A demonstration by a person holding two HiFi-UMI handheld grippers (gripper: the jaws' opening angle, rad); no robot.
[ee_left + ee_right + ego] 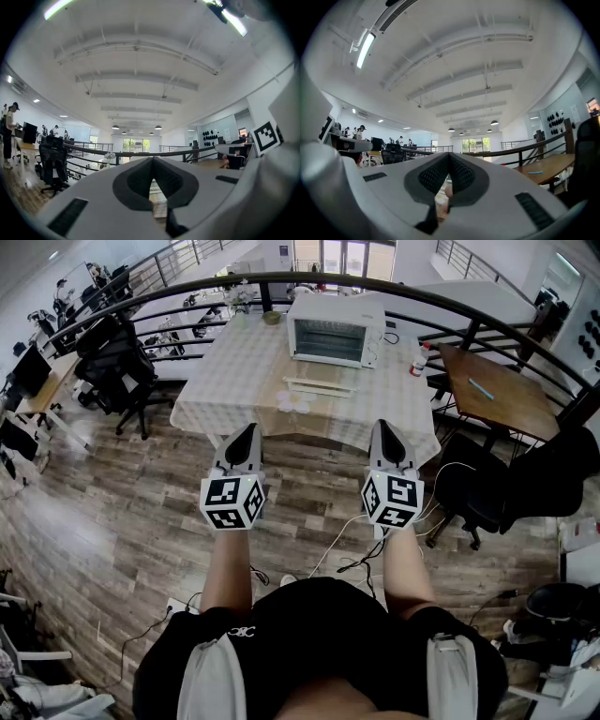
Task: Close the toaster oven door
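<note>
nearest are the person's bare forearms, each holding out a gripper with its marker cube, both over the plank floor [141, 512] and short of the toaster oven. the left gripper [249, 430] and the right gripper [387, 427] each have their ribbed dark jaws pressed together on nothing. the toaster oven [336, 329], a boxy white metal case with a glassy front, sits well ahead of both, at the far side of the checked-cloth tabletop [225, 381]. its long axis runs left to right and its front faces the person. it lies up and between the jaws, a little closer to the right gripper. a pale flat tray [321, 385] lies just in front of the toaster oven. how far the door stands open cannot be told from here.
</note>
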